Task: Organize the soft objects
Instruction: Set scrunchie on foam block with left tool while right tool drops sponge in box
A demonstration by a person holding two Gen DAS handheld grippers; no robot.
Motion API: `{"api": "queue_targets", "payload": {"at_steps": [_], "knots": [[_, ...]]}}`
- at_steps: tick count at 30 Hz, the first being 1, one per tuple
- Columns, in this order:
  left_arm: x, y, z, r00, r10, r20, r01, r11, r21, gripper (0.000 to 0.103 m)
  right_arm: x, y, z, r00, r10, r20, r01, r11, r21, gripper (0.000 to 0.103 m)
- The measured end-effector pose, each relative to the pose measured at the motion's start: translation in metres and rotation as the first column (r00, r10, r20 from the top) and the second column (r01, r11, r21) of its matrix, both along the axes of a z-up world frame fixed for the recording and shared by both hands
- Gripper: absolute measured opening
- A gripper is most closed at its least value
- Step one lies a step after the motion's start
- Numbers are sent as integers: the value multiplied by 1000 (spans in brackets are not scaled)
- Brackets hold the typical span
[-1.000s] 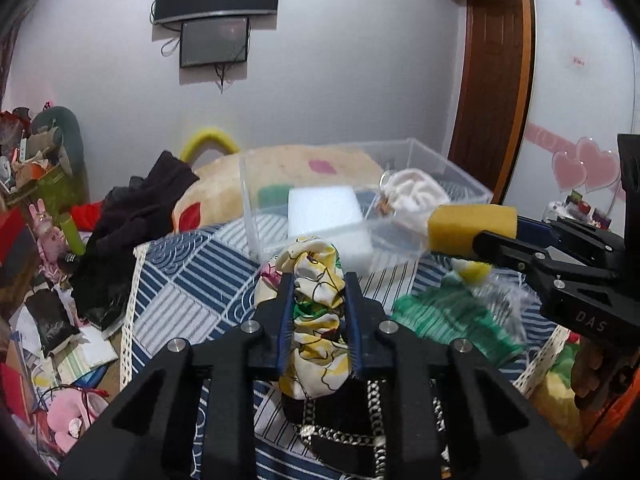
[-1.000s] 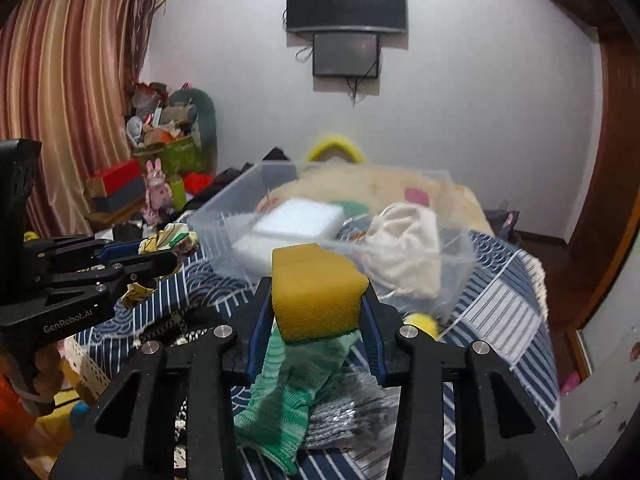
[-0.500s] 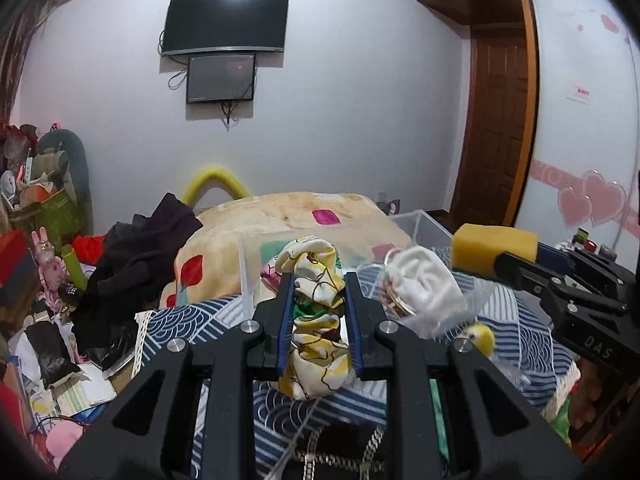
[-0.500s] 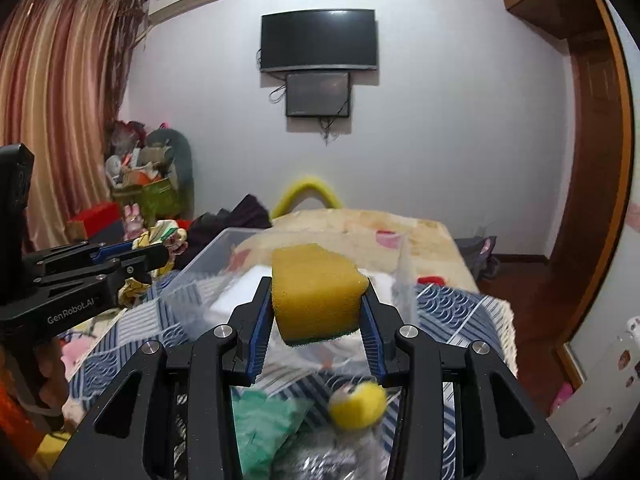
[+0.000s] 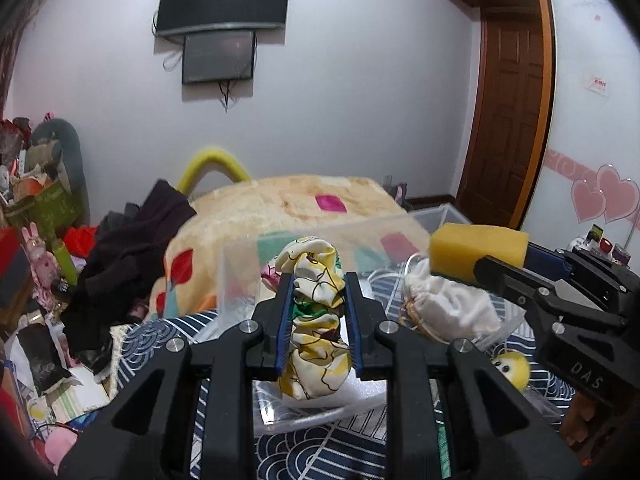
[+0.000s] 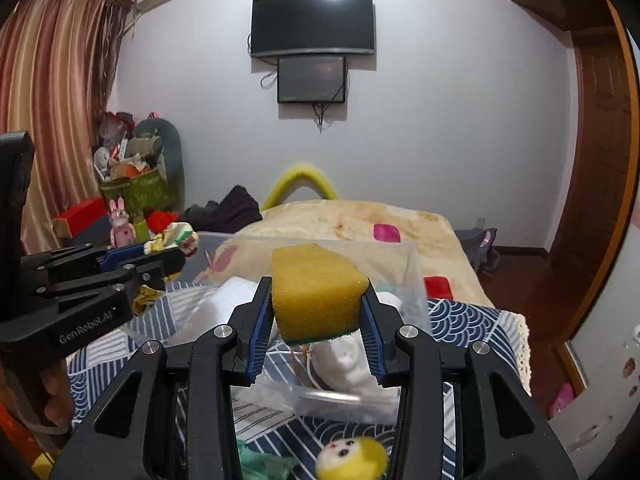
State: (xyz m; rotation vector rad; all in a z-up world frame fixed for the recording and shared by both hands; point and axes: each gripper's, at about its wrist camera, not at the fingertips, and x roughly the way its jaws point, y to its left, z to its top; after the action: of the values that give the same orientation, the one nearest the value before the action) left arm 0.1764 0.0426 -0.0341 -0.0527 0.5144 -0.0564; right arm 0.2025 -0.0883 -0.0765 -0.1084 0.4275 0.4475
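My left gripper is shut on a yellow and white patterned scrunchie, held over the near edge of the clear plastic bin. My right gripper is shut on a yellow sponge with a green underside, also above the bin. In the left wrist view the sponge shows at the right. Inside the bin lie a white drawstring pouch and a white foam block.
A small yellow plush face and a green knit cloth lie on the blue patterned bedspread in front of the bin. Dark clothes are piled at the left. A beige blanket lies behind the bin.
Both grippers have risen and moved forward with their loads, from over the bedspread to above the bin. The green cloth and plush face have dropped low in view.
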Motion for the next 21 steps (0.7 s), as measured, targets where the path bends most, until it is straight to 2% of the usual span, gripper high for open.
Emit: {"api": "queue_targets", "payload": {"at_steps": [7,11,15,17,19,21], "knots": [[31,-7,-29,992,-24,-127,23,1000,-3,23,15,13,-18,999,-12,-36,10,998,-55,37],[38,-10,-36,987,-28,-161,26,1000,-15,25,21,14,-25,997,-6,-83,-1,996,-84,38],[37,-11,-35,985,-35,-168,32,999,-21,43,21,11,-24,994,-2,-109,-8,996,-91,41],[34,-12,-33,985,-38,-166,35,999,-22,49,18,8,-22,993,2,-118,-13,996,-91,51],[29,-13,-30,987,-41,-157,40,999,-11,53,16,6,-20,993,3,-114,-13,996,-92,57],[24,-15,-27,989,-41,-143,42,999,-1,58,11,4,-16,994,10,-109,-19,996,-89,57]]}}
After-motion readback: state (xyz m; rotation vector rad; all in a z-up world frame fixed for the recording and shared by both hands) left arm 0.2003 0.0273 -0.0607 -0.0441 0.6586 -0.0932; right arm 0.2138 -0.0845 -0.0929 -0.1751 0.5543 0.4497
